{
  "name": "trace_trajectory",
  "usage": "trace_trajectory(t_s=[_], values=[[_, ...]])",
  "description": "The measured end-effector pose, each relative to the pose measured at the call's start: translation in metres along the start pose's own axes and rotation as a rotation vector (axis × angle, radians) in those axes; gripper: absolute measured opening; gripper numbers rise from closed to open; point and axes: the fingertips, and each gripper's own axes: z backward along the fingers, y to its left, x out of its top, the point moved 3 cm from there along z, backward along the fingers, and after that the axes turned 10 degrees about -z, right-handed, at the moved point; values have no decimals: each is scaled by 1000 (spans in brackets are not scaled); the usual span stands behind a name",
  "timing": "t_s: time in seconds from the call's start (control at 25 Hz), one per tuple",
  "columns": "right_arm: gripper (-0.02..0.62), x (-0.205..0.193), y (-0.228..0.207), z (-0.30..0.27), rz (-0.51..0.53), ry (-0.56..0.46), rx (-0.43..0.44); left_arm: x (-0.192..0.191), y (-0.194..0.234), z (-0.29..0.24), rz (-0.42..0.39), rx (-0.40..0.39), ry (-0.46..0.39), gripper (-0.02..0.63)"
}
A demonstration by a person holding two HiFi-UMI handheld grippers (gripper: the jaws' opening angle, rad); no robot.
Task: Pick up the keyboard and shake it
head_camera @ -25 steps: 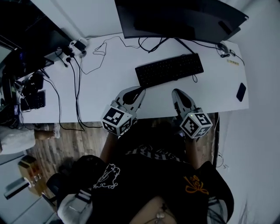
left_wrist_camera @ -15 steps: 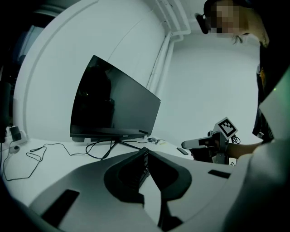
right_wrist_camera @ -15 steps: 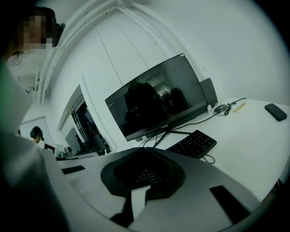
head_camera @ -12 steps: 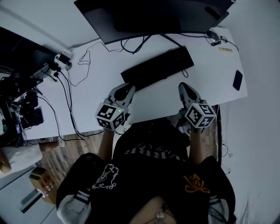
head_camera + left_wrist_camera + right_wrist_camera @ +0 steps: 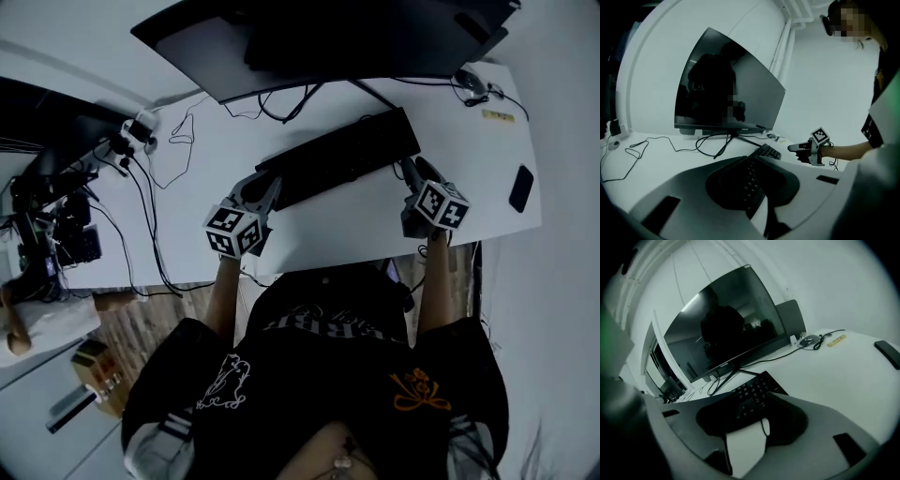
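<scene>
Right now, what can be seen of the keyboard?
The keyboard is a slim black slab with dark keys. It lies flat on the white desk, at a slant to the desk's front edge. The shut left gripper is at its left end. The right gripper, whose jaws have just been opening with nothing between them, is at its right end. Neither grips it.

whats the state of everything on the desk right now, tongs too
keyboard: flat on the desk, not lifted
monitor: screen dark
left tongs: shut, at the keyboard's left end
right tongs: open, just been opening, keyboard not yet between them
phone: lying flat near the desk's right edge
</scene>
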Motion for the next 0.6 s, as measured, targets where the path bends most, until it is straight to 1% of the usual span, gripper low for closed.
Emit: trace_trajectory(t_s=[0.08, 0.12, 0.24, 0.32, 0.48, 0.6], values=[[194, 3, -19, -18, -29, 5, -21, -7, 10, -9, 19, 14, 32, 70], [201, 6, -28, -24, -33, 5, -43, -11, 15, -13, 23, 20, 48, 94], [227, 15, -46, -38, -34, 5, -101, -22, 31, -23, 23, 38, 102, 138], [245, 17, -56, -48, -58, 11, -107, -31, 44, -28, 33, 45, 145, 177], [282, 17, -68, -64, -105, 23, -119, -54, 72, -40, 85, 50, 244, 265], [287, 16, -66, -68, -104, 31, -115, -78, 86, -48, 128, 20, 336, 320]])
